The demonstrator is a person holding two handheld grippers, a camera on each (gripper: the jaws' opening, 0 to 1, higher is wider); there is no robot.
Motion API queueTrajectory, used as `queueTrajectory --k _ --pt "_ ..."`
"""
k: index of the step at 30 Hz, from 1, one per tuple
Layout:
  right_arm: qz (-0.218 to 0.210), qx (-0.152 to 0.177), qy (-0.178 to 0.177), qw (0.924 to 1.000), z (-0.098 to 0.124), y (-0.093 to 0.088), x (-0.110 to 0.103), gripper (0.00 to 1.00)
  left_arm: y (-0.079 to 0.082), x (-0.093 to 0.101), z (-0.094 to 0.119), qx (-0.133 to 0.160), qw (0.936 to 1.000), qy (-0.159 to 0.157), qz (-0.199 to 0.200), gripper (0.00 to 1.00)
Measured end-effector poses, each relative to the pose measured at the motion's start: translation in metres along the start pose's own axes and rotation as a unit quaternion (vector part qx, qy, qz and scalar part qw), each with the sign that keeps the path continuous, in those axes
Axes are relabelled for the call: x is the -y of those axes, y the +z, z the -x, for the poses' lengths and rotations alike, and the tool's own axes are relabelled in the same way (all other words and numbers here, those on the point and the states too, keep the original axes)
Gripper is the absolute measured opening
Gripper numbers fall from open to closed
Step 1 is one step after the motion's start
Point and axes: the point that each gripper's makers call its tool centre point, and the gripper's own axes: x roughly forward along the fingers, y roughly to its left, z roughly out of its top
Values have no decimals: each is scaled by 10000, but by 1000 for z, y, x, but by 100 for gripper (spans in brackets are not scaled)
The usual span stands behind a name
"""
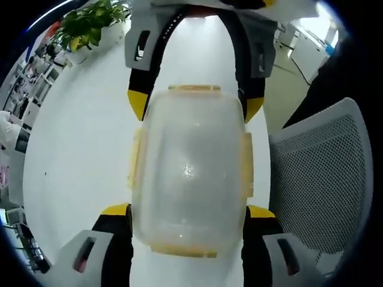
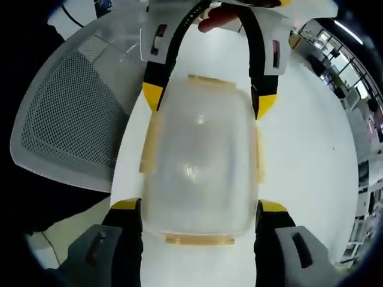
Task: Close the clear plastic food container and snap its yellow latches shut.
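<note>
The clear plastic food container (image 1: 190, 170) (image 2: 200, 161) lies on the white table (image 1: 78, 149) with its lid on top. Yellow latches show on all sides, such as the far latch (image 1: 194, 88) and the side latch (image 2: 148, 146); whether they are snapped down is unclear. My left gripper (image 1: 188, 210) straddles one end of the container, jaws wide apart along its sides. My right gripper (image 2: 199, 207) straddles the opposite end the same way. Each gripper shows at the top of the other's view, the right gripper (image 1: 194, 104) and the left gripper (image 2: 208, 98).
A grey mesh office chair (image 1: 326, 179) (image 2: 66, 125) stands right beside the table edge. A potted green plant (image 1: 90, 24) sits at the table's far end. Shelves and desks line the room's edges. A hand (image 2: 218, 18) holds the left gripper.
</note>
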Motion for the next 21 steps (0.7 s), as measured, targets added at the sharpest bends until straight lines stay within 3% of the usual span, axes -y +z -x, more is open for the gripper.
queueTrajectory --k 9,21 --pt "106 -19 34 9999 -7 14 6 74 -15 -3 3 -112 9999 48 81 72" --pt "201 8 76 9998 -17 40 16 74 -43 -12 12 -13 9997 80 223 72"
